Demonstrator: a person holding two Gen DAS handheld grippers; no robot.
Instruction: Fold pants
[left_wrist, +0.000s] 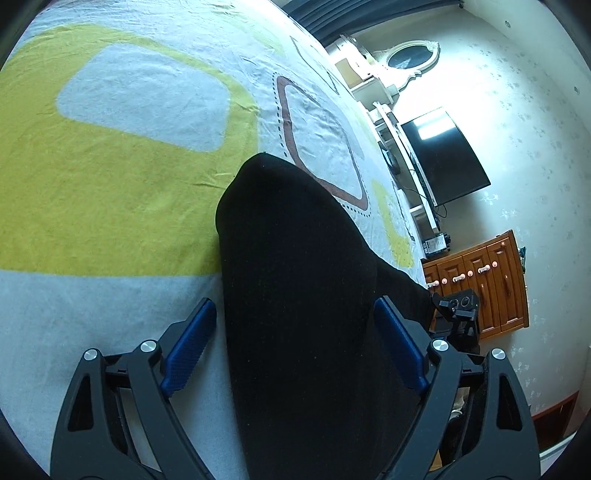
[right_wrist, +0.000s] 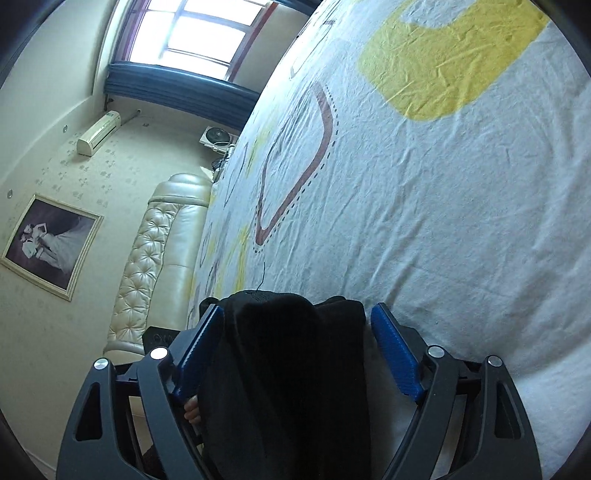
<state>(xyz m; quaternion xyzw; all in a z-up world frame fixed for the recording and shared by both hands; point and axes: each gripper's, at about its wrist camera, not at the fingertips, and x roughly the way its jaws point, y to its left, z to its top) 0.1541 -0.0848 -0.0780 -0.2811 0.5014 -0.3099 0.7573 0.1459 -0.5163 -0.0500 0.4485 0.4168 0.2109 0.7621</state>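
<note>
Black pants lie on the bed between both grippers' parted jaws, unclamped. The left gripper sees a dresser; the right gripper a window.

My left hand-held gripper points forward and downward, blue pads spread wide apart with dark cloth lying between them, neither visibly pressing it. My right hand-held gripper tilts likewise, jaws apart; its left pad touches the cloth, the right pad stands clear.
</note>
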